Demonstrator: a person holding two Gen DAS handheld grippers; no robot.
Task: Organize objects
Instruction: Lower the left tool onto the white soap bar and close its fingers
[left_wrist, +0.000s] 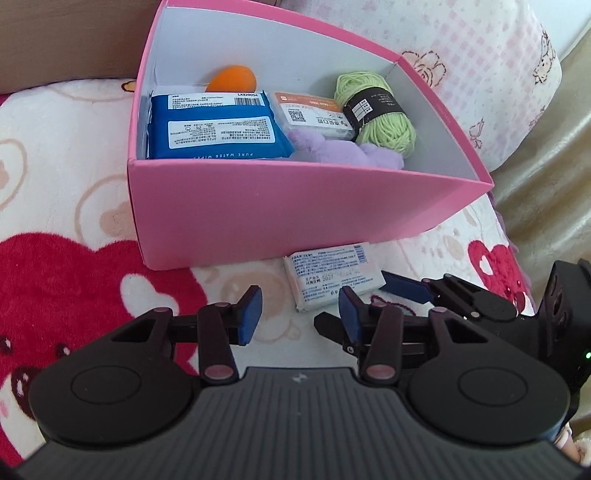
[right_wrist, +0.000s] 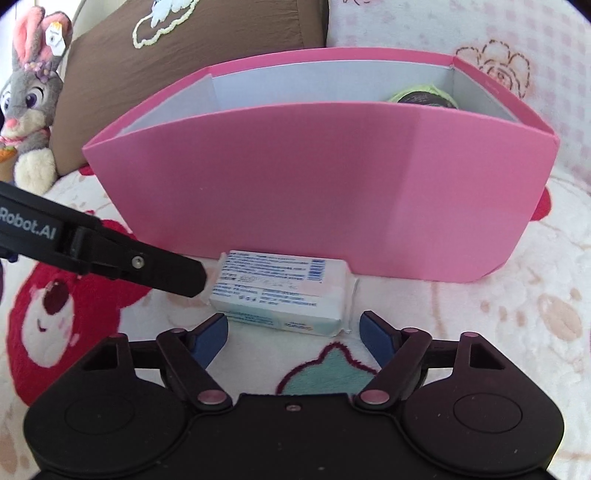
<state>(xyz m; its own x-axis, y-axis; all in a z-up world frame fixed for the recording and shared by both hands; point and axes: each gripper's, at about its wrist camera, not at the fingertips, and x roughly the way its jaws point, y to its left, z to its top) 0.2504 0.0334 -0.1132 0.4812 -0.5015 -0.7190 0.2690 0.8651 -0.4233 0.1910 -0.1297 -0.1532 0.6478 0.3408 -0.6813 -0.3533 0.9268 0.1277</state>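
- A fleecy blanket (left_wrist: 55, 177) printed with red bears and hearts covers the surface; behind it lie a brown cushion (right_wrist: 192, 48) with an embroidered outline and a pale pink checked pillow (left_wrist: 480, 55).
- A grey plush rabbit (right_wrist: 29, 96) with pink ears sits at the far left of the right wrist view, beside the brown cushion.
- A pink box (left_wrist: 295, 206) with a white inside stands open on the blanket.
- Inside the box: a blue pack of water wipes (left_wrist: 218, 129) on the left, an orange ball (left_wrist: 231, 78) behind it, a small clear packet with an orange label (left_wrist: 310, 112) in the middle, a skein of light green yarn (left_wrist: 380, 110) with a black band to the right, and a purple plush piece (left_wrist: 332, 151) at the near wall.
- A white tissue pack (right_wrist: 284, 291) with blue print lies flat on the blanket, just in front of the box's near wall and outside it.
- The right gripper (right_wrist: 293, 332) hovers low over the blanket with its blue-padded jaws spread wide; the near end of the tissue pack sits between the fingertips, and the pads do not press on it.
- The left gripper (left_wrist: 301, 314) has its jaws fairly narrow with nothing between them; it points at the blanket just left of the tissue pack.
- In the right wrist view, a black finger of the left gripper reaches the pack's left corner; whether it touches cannot be told.
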